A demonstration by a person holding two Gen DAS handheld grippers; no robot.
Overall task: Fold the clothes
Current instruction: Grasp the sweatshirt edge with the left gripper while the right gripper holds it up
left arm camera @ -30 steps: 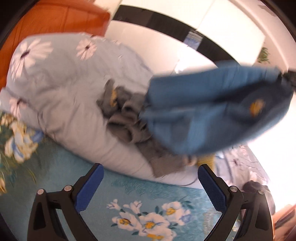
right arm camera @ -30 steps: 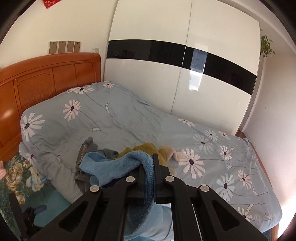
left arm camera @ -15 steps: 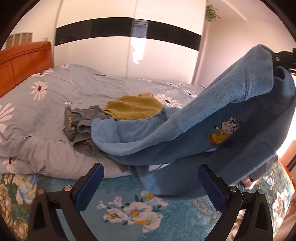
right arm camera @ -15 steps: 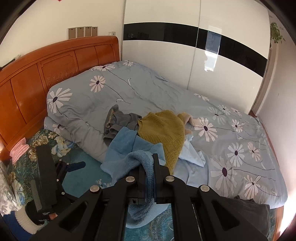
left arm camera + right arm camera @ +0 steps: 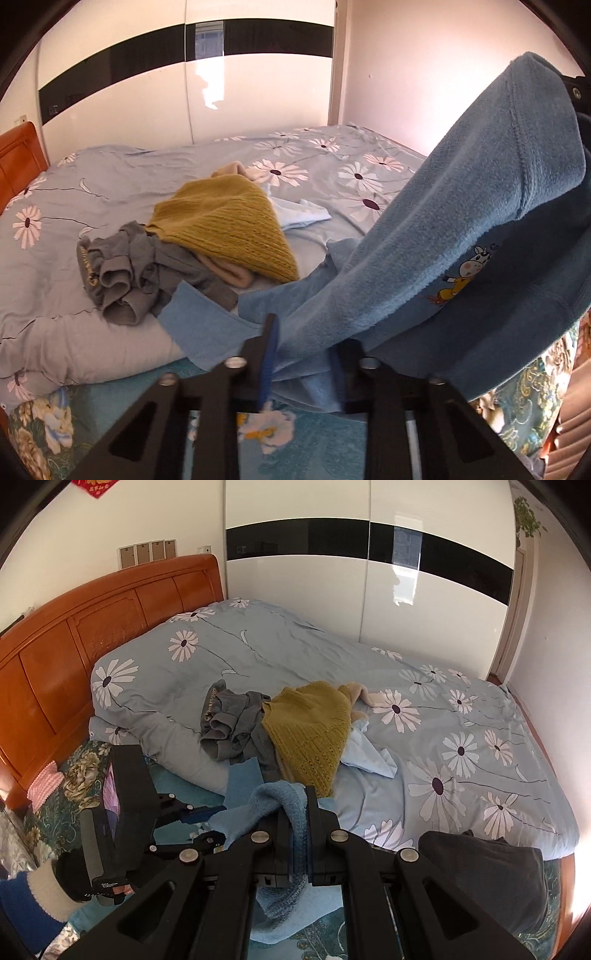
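A blue fleece garment with a small cartoon cow on it hangs stretched between both grippers above the near edge of the bed. In the left wrist view my left gripper is closing, and its jaws pinch a lower, paler edge of that garment. My right gripper is shut on a bunched fold of the blue fleece. In the right wrist view the left gripper sits low on the left, held by a gloved hand.
A pile lies mid-bed on the daisy quilt: a mustard knit, a crumpled grey garment and a pale blue cloth. A dark garment lies at the near right. An orange headboard stands left, a white wardrobe behind.
The left gripper's jaws went from wide open to closed around the garment's lower edge. Both hands moved, the wrist rolled level, and the fleece now hangs stretched out.
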